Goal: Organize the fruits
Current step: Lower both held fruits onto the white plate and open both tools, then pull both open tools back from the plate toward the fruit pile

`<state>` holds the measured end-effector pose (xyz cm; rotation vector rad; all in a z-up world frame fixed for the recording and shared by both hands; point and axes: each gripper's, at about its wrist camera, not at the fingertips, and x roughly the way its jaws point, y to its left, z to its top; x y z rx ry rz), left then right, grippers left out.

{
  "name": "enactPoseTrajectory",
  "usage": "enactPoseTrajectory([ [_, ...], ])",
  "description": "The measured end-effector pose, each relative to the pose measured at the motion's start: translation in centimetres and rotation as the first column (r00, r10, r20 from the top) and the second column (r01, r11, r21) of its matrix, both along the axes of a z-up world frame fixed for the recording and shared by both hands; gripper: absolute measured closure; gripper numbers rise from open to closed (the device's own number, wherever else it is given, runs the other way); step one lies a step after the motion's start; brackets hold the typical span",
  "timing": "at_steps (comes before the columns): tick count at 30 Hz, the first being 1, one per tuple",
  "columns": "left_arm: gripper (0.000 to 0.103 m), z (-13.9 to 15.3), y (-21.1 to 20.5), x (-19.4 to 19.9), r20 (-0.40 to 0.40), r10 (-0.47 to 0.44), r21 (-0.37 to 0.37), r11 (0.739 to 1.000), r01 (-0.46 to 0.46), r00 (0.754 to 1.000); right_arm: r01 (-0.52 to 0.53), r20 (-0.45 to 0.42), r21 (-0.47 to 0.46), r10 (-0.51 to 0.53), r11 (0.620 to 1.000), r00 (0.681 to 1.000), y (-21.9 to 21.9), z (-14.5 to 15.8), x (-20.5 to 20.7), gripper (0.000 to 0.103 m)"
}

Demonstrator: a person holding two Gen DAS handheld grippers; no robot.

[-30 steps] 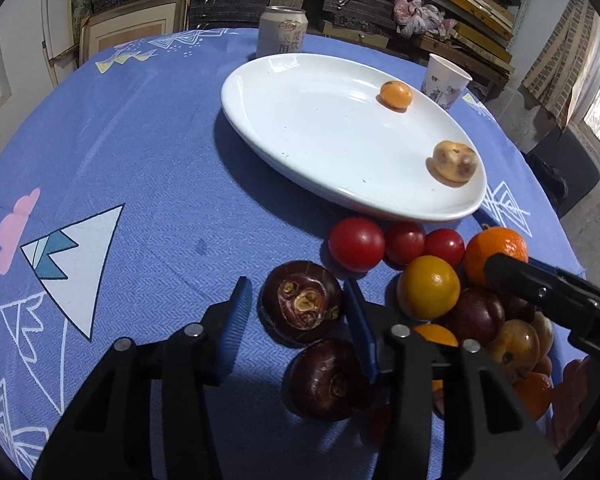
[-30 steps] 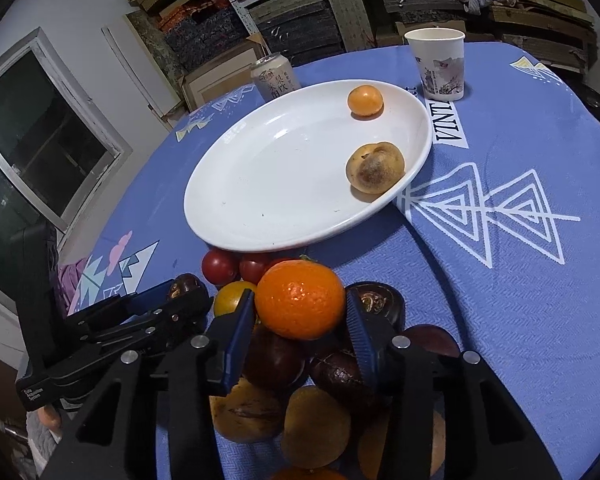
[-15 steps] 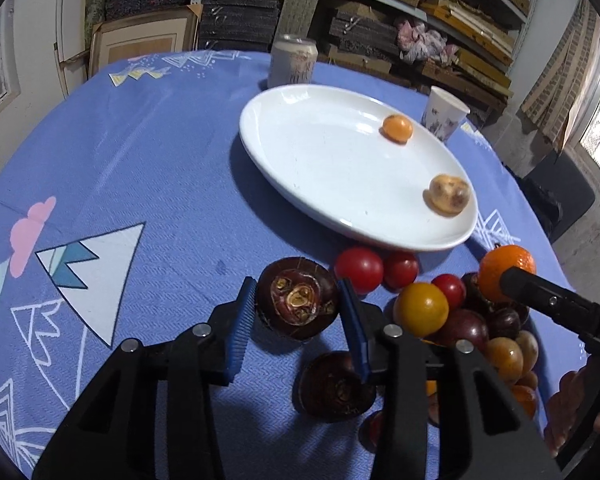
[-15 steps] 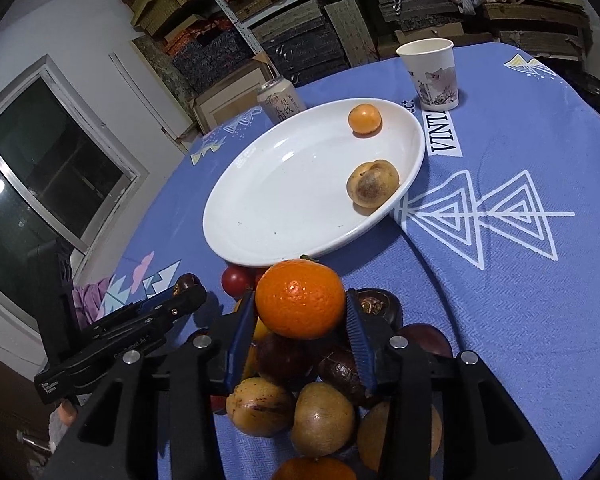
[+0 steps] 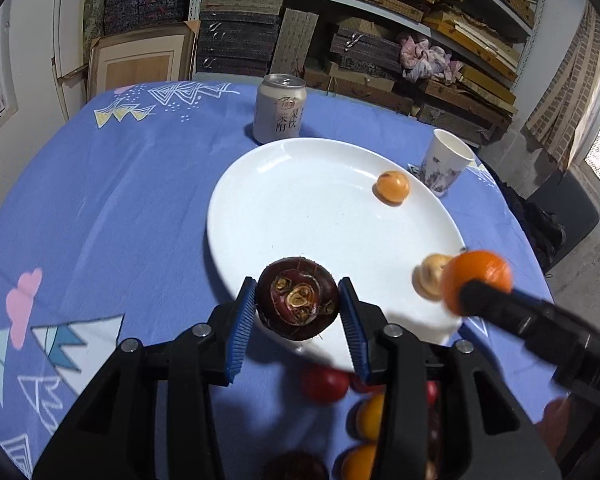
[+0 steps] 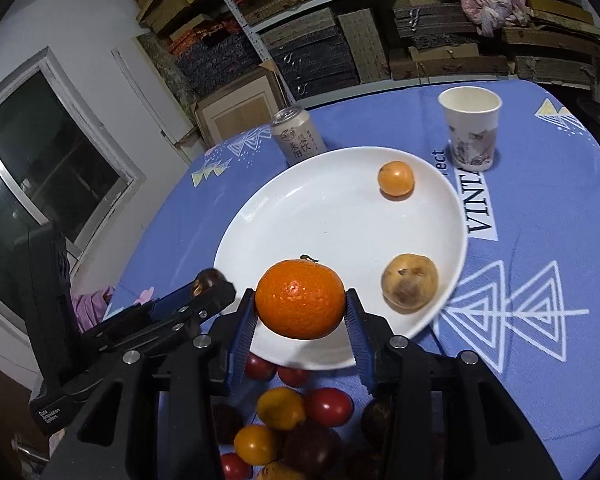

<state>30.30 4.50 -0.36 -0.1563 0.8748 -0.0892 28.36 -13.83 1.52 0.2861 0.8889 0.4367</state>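
My left gripper point(image 5: 298, 306) is shut on a dark purple mangosteen point(image 5: 297, 304) and holds it in the air over the near rim of the white plate point(image 5: 300, 208). My right gripper point(image 6: 300, 310) is shut on an orange mandarin point(image 6: 300, 299) above the plate's point(image 6: 320, 220) near edge; the mandarin also shows in the left wrist view point(image 5: 478, 278). On the plate lie a small orange fruit point(image 6: 396, 180) and a brownish fruit point(image 6: 410, 282). A pile of red, yellow and dark fruits point(image 6: 292, 420) lies on the cloth below both grippers.
A drink can point(image 5: 280, 114) stands behind the plate and a paper cup point(image 6: 470, 132) at its back right. The round table has a blue patterned cloth point(image 5: 100, 200). Shelves of boxes stand behind the table.
Both grippers have risen from the fruit pile and moved forward over the plate's near edge, each carrying its fruit. The pile has dropped low in both views.
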Motion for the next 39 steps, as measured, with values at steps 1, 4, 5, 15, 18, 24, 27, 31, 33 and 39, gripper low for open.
enactPoseTrajectory([
  [1,0.062,-0.4,0.0,0.7,-0.009,0.007,0.001,1.000,-0.007,1.000,0.001,-0.006,-0.005,-0.001,1.000,1.000,0.5,-0.5,0.4,0.058],
  [4,0.062,-1.9,0.3,2.6,-0.042,0.021,0.009,1.000,-0.021,0.999,0.008,-0.020,-0.070,-0.009,0.998,1.000,1.2,-2.1,1.2,0.058],
  [5,0.062,-2.4,0.3,3.0,-0.044,0.018,0.003,1.000,-0.018,0.999,0.017,-0.020,-0.083,-0.018,0.996,1.000,1.1,-2.5,1.4,0.058],
  [15,0.047,-0.4,0.8,1.3,0.015,0.016,-0.028,0.999,-0.016,1.000,0.039,-0.020,-0.071,-0.040,0.997,0.999,-0.1,-2.2,0.8,0.056],
  [18,0.046,0.7,1.6,-0.4,0.043,0.024,-0.047,0.999,-0.022,0.999,0.046,0.018,-0.035,-0.045,0.998,0.999,-1.2,-0.6,-0.7,0.055],
  [24,0.035,0.9,2.8,-3.9,0.060,0.068,-0.075,0.995,-0.064,0.996,0.094,0.105,-0.047,-0.089,0.994,0.990,-1.0,1.3,-0.9,0.049],
  [27,0.035,-0.1,3.3,-5.8,0.046,0.083,-0.059,0.995,-0.080,0.995,0.067,0.128,-0.042,-0.061,0.997,0.990,-1.2,1.8,-2.4,0.049],
  [31,0.035,-1.0,3.1,-7.5,0.026,0.069,-0.044,0.997,-0.068,0.997,0.060,0.155,-0.016,-0.057,0.998,0.986,-2.5,2.3,-5.8,0.049],
  [33,0.034,-1.0,3.0,-7.9,0.026,0.064,-0.041,0.997,-0.063,0.998,0.076,0.162,-0.006,-0.075,0.997,0.984,-3.7,1.9,-7.5,0.044],
  [39,0.034,-1.2,2.9,-10.4,0.027,0.060,-0.033,0.998,-0.059,0.998,0.148,0.096,0.120,-0.160,0.982,0.982,-8.9,-0.7,-11.1,0.040],
])
